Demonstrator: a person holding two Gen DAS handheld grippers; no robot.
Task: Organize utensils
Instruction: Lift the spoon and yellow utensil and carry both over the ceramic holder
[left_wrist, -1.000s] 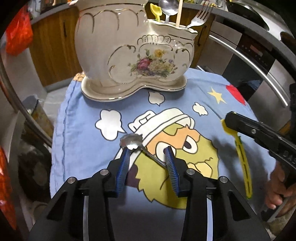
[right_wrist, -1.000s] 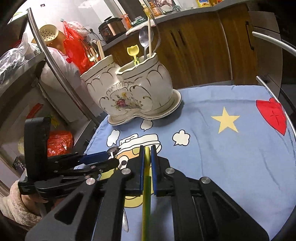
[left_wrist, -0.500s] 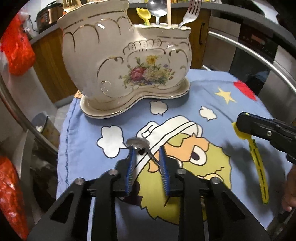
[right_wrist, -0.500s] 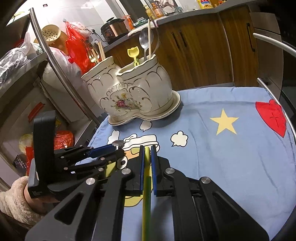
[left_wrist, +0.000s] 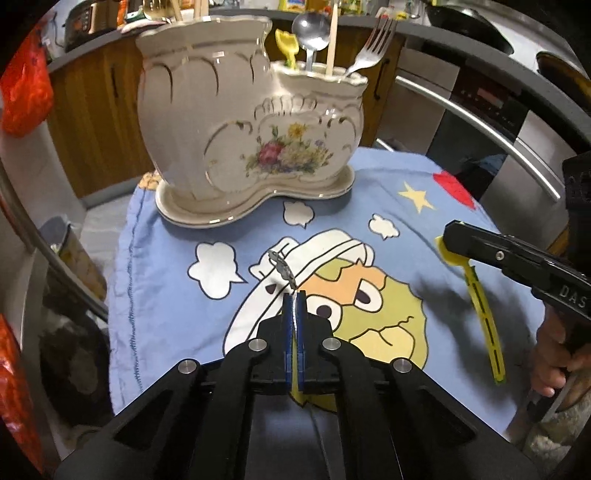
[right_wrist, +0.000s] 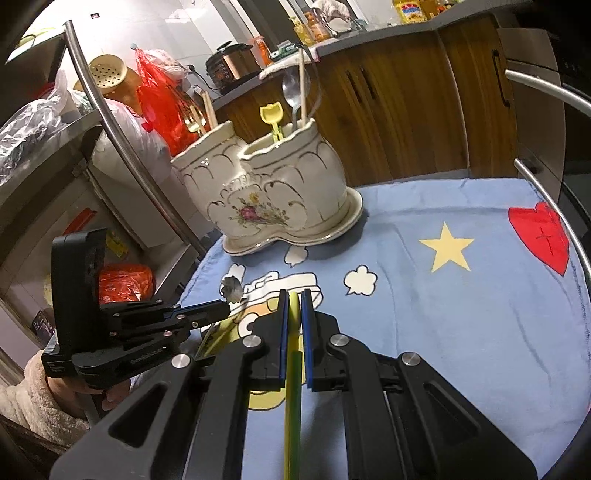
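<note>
My left gripper (left_wrist: 294, 295) is shut on the handle of a small metal spoon (left_wrist: 281, 265), whose bowl sticks out ahead, lifted above the cloth; it also shows in the right wrist view (right_wrist: 231, 287). My right gripper (right_wrist: 294, 295) is shut on a yellow plastic utensil (right_wrist: 293, 376), which shows in the left wrist view (left_wrist: 480, 306) hanging down from the jaws. A cream floral ceramic utensil holder (left_wrist: 255, 136) stands at the back of the table, holding a spoon, a fork, a yellow utensil and chopsticks; it also shows in the right wrist view (right_wrist: 273, 192).
A blue cartoon cloth (left_wrist: 369, 280) covers the round table. Curved metal rails (right_wrist: 554, 206) ring the table's edge. Wooden cabinets (right_wrist: 406, 110) stand behind, and red bags (right_wrist: 159, 96) and shelves are at the left.
My left gripper closed on the metal spoon's handle and lifted it, turning the bowl on edge. The right gripper kept its hold on the yellow utensil and barely moved.
</note>
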